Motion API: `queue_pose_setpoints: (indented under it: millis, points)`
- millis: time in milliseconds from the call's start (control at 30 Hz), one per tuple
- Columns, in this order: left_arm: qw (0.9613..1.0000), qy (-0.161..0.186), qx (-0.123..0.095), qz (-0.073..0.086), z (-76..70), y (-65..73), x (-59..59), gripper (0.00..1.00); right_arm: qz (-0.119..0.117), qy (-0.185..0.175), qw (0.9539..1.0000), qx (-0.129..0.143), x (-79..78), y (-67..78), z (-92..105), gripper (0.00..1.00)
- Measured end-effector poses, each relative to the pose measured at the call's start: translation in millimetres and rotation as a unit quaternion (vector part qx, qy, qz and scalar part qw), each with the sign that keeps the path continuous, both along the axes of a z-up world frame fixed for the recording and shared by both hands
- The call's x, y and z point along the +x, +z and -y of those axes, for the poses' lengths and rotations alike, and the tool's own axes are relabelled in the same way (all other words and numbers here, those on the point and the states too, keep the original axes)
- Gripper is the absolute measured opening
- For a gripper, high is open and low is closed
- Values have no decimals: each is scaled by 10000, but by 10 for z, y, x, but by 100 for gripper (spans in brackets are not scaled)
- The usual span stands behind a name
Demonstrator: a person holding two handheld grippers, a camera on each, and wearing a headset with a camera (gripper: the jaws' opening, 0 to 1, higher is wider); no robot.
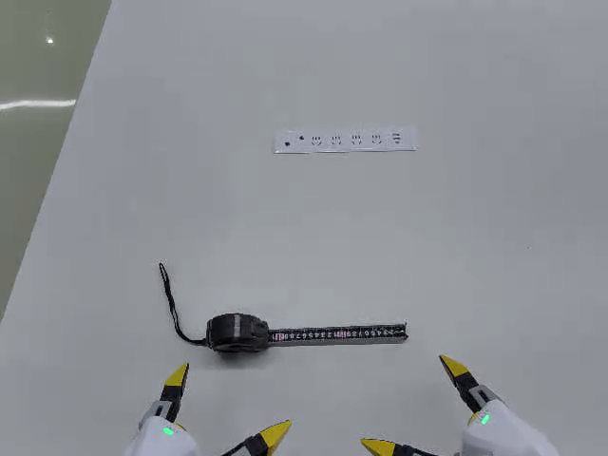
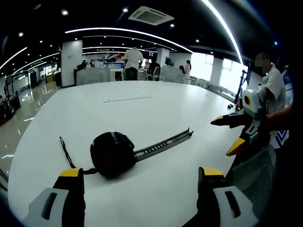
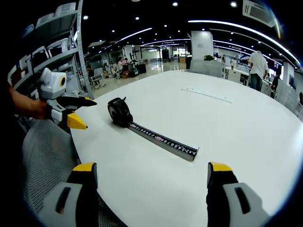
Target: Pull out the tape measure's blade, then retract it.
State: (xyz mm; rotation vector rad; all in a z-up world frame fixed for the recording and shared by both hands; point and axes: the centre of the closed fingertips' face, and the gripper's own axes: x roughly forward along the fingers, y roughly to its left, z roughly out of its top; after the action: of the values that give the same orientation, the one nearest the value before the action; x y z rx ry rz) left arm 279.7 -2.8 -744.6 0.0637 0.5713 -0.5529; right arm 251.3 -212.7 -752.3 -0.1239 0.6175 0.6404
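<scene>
A black tape measure (image 1: 237,332) lies on the white table (image 1: 313,76), with a black wrist strap (image 1: 172,302) trailing to its left. Its blade (image 1: 338,333) is pulled out to the right and lies flat. My left gripper (image 1: 229,406) hovers open just in front of the case, nothing between its yellow-tipped jaws. My right gripper (image 1: 418,405) is open near the blade's end, also holding nothing. The left gripper view has the case (image 2: 112,153) and the blade (image 2: 163,144) ahead of the left gripper (image 2: 142,176). The right gripper view has the case (image 3: 120,111) and the blade (image 3: 163,141) beyond the right gripper (image 3: 151,172).
A white strip with printed marks (image 1: 346,140) lies further back on the table. The table's left edge (image 1: 57,180) borders a glossy floor. Several people stand far behind the table (image 2: 132,59).
</scene>
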Motion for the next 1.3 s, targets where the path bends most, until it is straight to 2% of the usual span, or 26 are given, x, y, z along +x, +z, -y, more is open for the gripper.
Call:
queue_pose_setpoints:
  millis: [600,933,1300]
  points:
    - [9998,-166,69,-19,-12,-44,89,93,75,352,9993,-135,96,-27,133,93]
    - [9998,65,94,-135,-37,-101,127,93,99,737,9968,-290,191,-72,202,87]
    - [9989,427,57,-179,-45,-135,250,93,120,1187,9921,-378,291,-124,216,79]
